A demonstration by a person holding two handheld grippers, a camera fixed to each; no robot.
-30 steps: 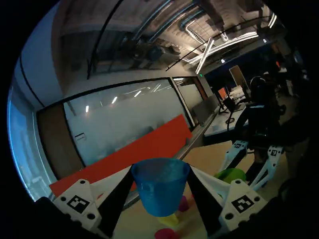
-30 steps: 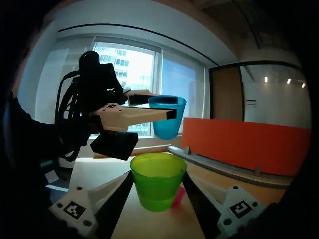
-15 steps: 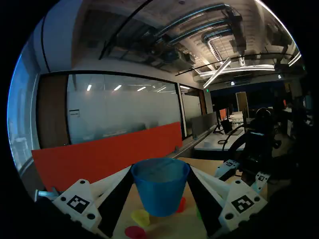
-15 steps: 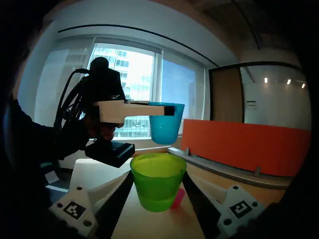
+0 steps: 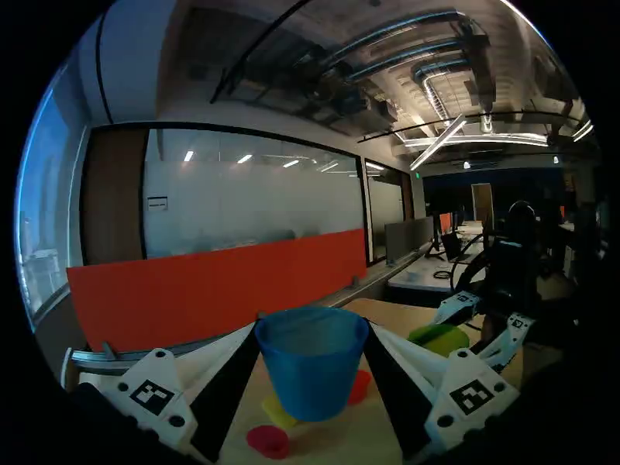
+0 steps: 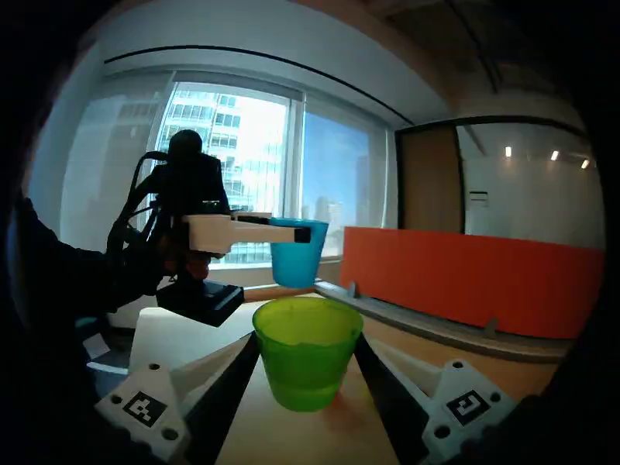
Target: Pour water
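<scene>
We've got the left tool [image 5: 311, 335] clamped on the blue cup [image 5: 312, 376], upright; right tool [image 6: 307, 341] clamped on the green cup [image 6: 308, 364], both over the desk [image 6: 306, 438].

Pink cup [image 5: 267, 440] and yellow cup [image 5: 277, 411] obstruct the table [image 5: 341, 443].

The translucent blue plastic cup [image 5: 312, 360] covered most of a small yellow plastic piece [image 5: 275, 409] and a small orange-red one [image 5: 359, 385] on the wooden table [image 5: 349, 442]. The lime-green plastic cup [image 5: 438, 336] sat partly behind the left gripper [image 5: 312, 329]'s white finger. Water in either cup could not be made out.
</scene>
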